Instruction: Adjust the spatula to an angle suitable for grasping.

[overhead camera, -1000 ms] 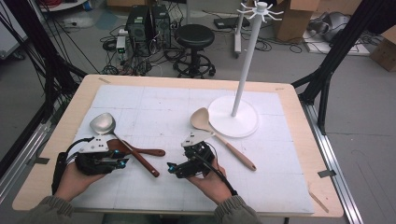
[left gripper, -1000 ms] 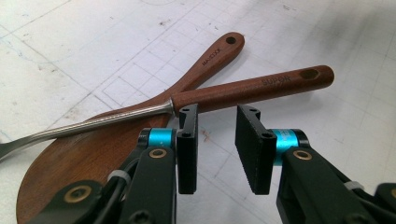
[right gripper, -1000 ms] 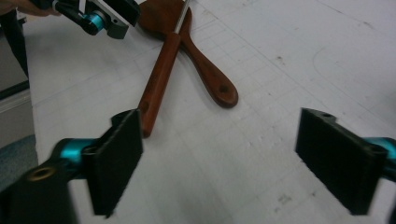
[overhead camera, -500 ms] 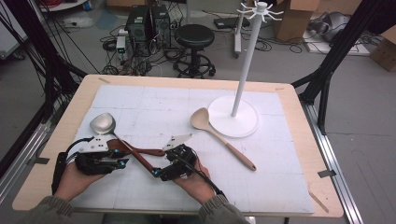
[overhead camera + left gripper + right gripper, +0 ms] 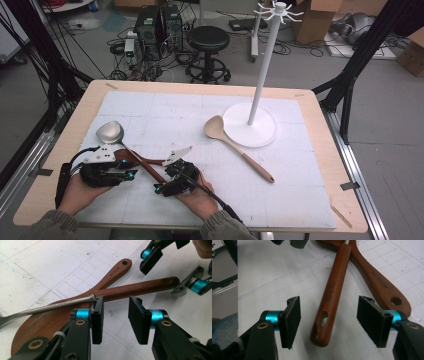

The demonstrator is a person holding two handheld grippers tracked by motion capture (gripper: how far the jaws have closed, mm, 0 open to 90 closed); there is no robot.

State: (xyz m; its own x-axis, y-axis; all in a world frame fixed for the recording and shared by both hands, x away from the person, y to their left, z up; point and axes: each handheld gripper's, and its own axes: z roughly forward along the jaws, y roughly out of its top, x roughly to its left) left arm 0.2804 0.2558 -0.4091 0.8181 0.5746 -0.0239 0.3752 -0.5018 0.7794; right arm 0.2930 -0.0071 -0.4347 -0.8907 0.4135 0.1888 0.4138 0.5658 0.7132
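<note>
A steel ladle (image 5: pixel 110 132) with a brown wooden handle (image 5: pixel 332 292) lies across a dark wooden spoon (image 5: pixel 47 322) at the table's front left. My right gripper (image 5: pixel 328 305) straddles the free end of that handle. Its jaws have just been closing, and a gap remains on both sides of the wood. My left gripper (image 5: pixel 116 306) rests low beside the spot where the steel shaft meets the wood, open, with bare table between its pads. In the high view the left gripper (image 5: pixel 129 168) and right gripper (image 5: pixel 162 181) face each other along the ladle.
A light wooden spoon (image 5: pixel 240 148) lies mid-table, its bowl against the round base of a white hook stand (image 5: pixel 250 131). A white gridded mat (image 5: pixel 165 107) covers the tabletop. The front table edge lies just below both hands.
My right gripper has travelled left from beside the light wooden spoon to the end of the ladle's handle, and its jaws have narrowed. The left gripper has stayed put.
</note>
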